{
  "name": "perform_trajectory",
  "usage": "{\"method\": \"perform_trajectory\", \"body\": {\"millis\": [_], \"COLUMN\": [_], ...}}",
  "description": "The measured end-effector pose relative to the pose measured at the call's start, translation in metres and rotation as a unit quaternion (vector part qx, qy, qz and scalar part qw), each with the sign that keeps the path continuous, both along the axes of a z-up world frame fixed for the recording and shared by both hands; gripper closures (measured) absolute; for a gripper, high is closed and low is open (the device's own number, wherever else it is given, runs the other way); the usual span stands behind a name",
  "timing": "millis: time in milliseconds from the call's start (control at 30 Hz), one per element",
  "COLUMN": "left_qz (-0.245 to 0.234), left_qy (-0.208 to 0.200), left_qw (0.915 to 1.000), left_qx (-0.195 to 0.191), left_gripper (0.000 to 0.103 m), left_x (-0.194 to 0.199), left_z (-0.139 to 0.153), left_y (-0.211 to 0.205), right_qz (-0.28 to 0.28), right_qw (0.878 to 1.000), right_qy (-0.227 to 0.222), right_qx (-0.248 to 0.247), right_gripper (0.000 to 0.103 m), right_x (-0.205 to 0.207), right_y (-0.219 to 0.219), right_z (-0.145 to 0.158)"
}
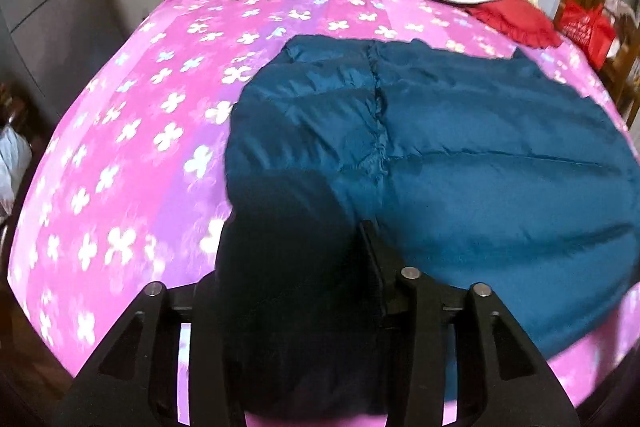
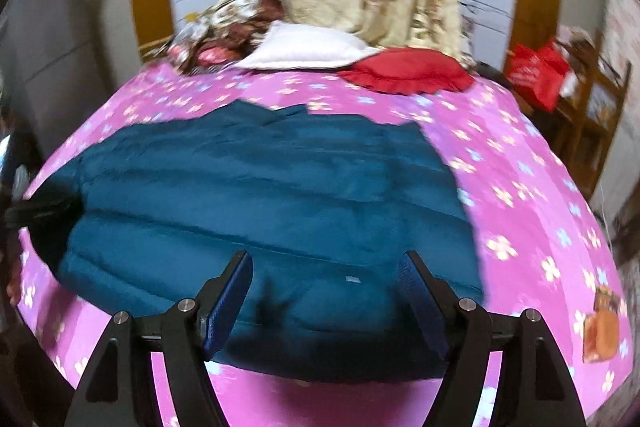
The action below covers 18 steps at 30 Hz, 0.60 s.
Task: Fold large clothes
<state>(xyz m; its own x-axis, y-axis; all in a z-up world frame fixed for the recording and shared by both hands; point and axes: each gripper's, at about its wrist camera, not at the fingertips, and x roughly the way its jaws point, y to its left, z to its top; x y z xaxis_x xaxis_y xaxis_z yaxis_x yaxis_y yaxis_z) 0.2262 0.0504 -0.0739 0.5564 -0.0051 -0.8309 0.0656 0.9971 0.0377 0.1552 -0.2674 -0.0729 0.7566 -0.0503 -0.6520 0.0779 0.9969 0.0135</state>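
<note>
**Teal jacket flat on the bed**

A puffy teal quilted down jacket point(image 2: 260, 195) lies flat on the pink flowered bedsheet point(image 2: 520, 187), long axis crosswise. The right claw point(image 2: 326, 287) gapes empty above it; the left claw point(image 1: 304, 267) has a dark fold between its fingers, grip unclear.

No text can be read: the red bag point(image 1: 585, 30) at the far right carries pale printing too blurred to make out, and the small white tag point(image 2: 353, 279) on the near part of the teal jacket point(image 2: 256, 187) shows no legible marks.
</note>
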Motion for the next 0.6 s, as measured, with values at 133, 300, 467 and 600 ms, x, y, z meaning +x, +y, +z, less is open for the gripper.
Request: {"method": "perform_trajectory", "body": {"millis": [133, 300, 467, 600], "left_qz": [0.015, 0.017, 0.027, 0.053], "left_qy": [-0.008, -0.014, -0.019, -0.04], "left_qw": [0.9997, 0.9963, 0.9867, 0.983], "left_qx": [-0.018, -0.083, -0.159, -0.171], "left_gripper": [0.059, 0.059, 0.059, 0.058], "left_x": [0.002, -0.006, -0.011, -0.021], "left_z": [-0.001, 0.012, 0.025, 0.038], "left_y": [0.006, 0.034, 0.068, 0.088], "right_qz": [0.031, 0.035, 0.014, -0.022], "right_qw": [0.999, 0.998, 0.997, 0.996], "right_qy": [0.014, 0.044, 0.067, 0.069], "right_qx": [-0.011, 0.003, 0.033, 0.048], "right_gripper": [0.029, 0.029, 0.012, 0.012], "right_x": [0.027, 0.072, 0.103, 0.106], "right_y": [0.033, 0.054, 0.036, 0.015], "right_z": [-0.004, -0.022, -0.038, -0.04]}}
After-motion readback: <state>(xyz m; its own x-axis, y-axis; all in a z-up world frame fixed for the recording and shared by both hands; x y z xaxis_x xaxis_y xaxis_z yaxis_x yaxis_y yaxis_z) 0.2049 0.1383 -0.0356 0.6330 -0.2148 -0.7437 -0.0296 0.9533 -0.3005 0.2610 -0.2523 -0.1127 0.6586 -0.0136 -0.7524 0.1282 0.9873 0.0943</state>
